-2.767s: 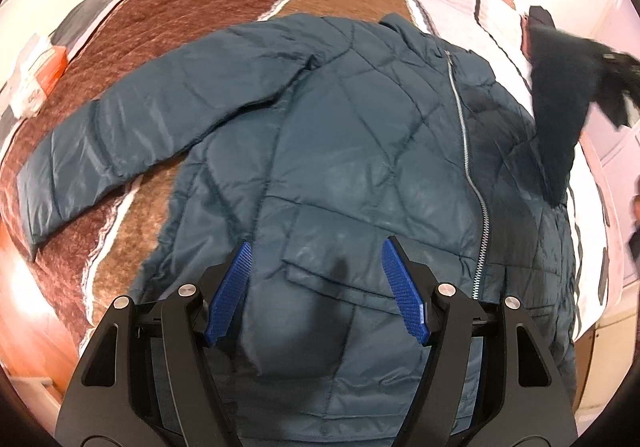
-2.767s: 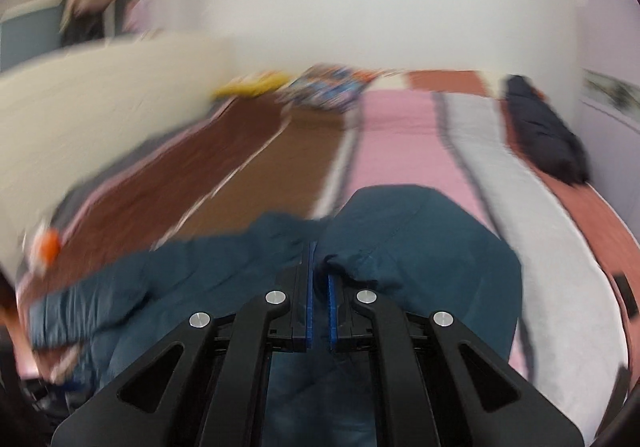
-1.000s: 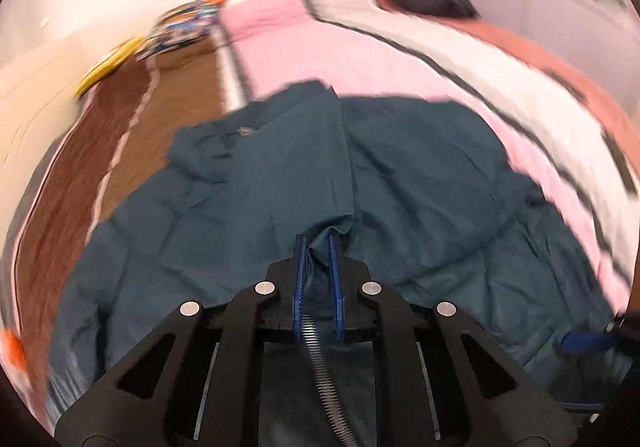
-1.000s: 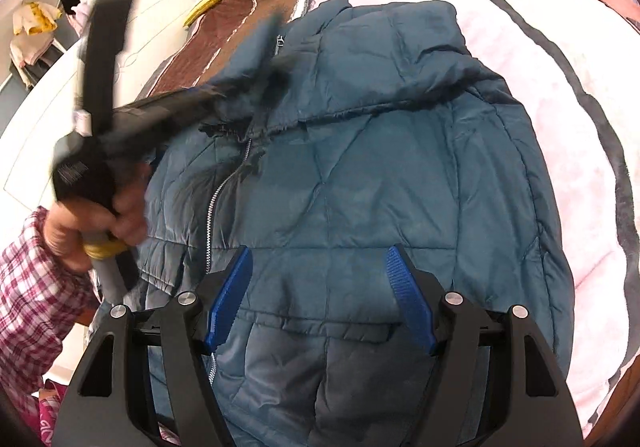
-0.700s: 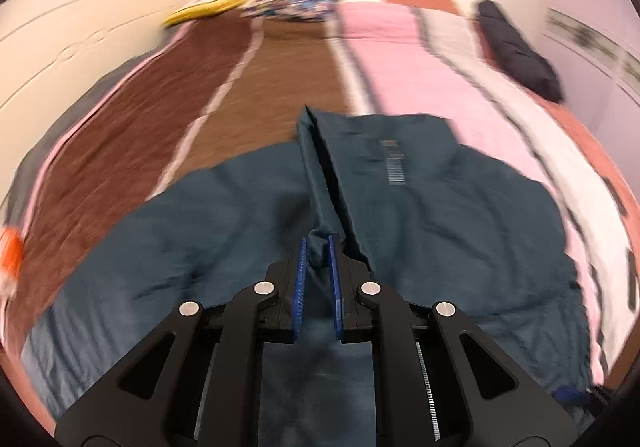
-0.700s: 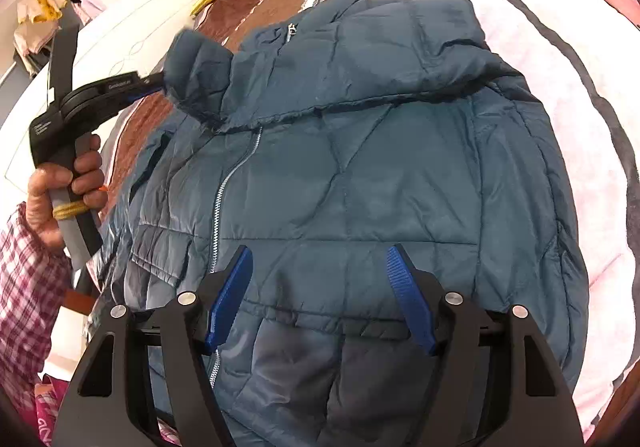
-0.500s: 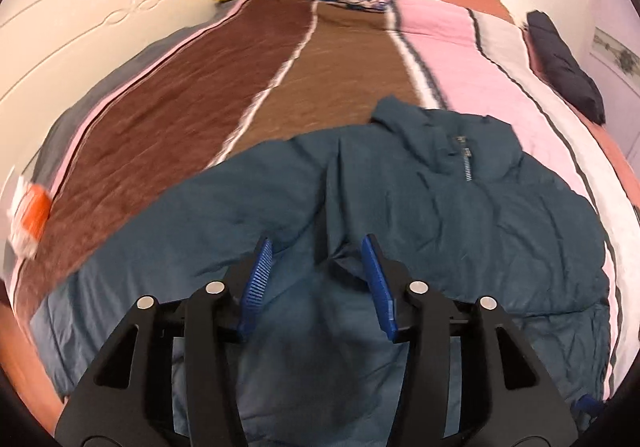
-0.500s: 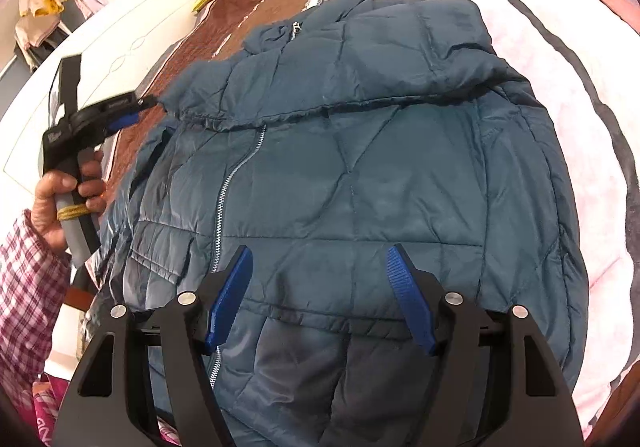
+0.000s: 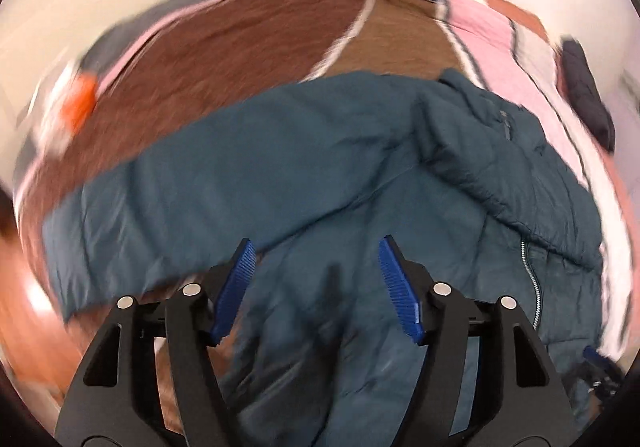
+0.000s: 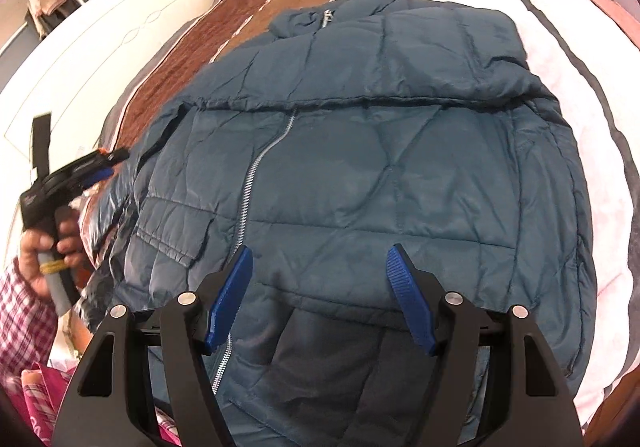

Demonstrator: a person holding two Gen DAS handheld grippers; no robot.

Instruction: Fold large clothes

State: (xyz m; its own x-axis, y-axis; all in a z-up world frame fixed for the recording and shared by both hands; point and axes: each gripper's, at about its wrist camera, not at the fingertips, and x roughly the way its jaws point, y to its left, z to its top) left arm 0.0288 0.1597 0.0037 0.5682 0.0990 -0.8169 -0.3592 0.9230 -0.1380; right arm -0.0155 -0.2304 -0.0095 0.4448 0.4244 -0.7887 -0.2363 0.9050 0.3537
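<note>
Sleeve (image 9: 224, 183) released, left hand-held gripper (image 9: 316, 287) newly open

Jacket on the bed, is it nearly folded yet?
Not yet. Done: the jacket lies zip-up on the bed, one sleeve folded across its chest. In hand: nothing; the left gripper has just been opening and the right gripper is open. Left: the other sleeve, spread out sideways, then the body.
</note>
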